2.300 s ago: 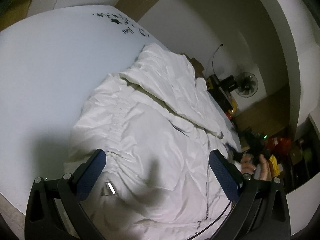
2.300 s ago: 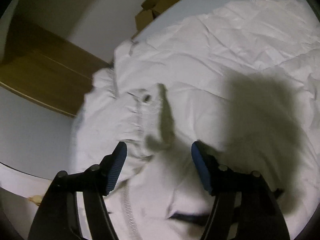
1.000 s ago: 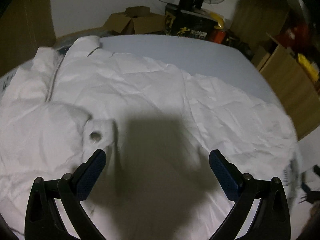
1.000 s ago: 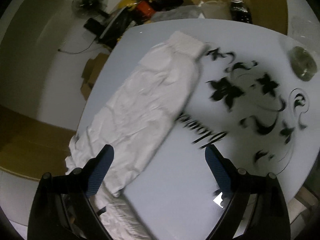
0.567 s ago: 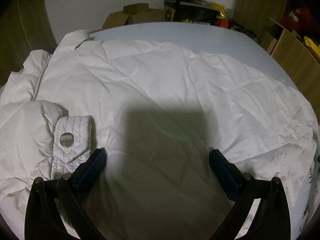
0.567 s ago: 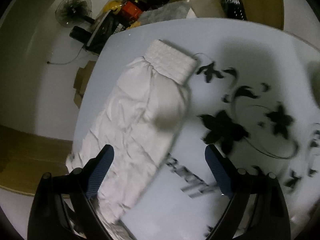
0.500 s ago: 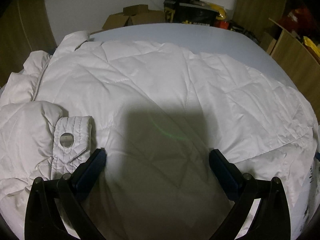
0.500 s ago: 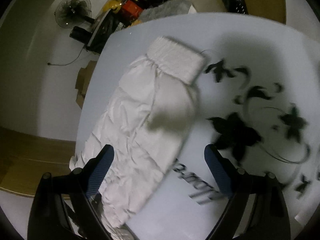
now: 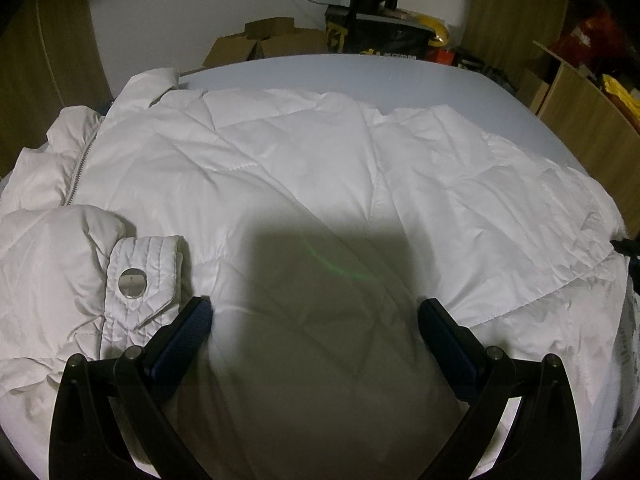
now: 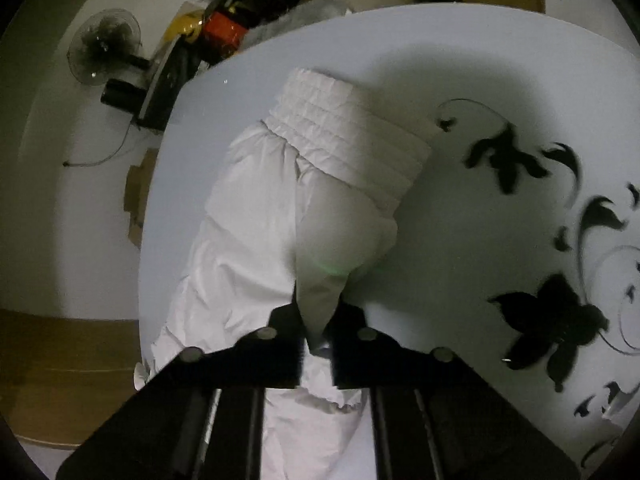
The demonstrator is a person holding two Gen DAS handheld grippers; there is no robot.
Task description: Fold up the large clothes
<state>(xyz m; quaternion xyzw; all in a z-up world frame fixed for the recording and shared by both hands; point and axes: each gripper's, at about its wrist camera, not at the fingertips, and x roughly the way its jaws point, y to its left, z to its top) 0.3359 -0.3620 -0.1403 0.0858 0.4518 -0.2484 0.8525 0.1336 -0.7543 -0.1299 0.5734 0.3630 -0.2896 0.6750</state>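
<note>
My left gripper [image 9: 314, 312] hangs spread wide over the white jacket [image 9: 320, 184], holding nothing; its shadow falls on the quilted cloth between the fingers. The jacket lies flat across the pale surface [image 9: 360, 70]. A cuff [image 9: 142, 276] with a metal snap [image 9: 133, 280] sits folded onto the jacket just beside my left finger, and the zipper [image 9: 78, 176] runs along the far left edge.

My right gripper [image 10: 318, 320] is clenched on a pinch of the sleeve [image 10: 256, 240], which stretches away from me along the surface [image 10: 460, 240]. The sleeve's ribbed cuff [image 10: 340, 136] lies at the far end, close to the black floral print [image 10: 516, 160]. Beyond the surface I see cardboard boxes [image 9: 268, 42] and a fan [image 10: 104, 46].
</note>
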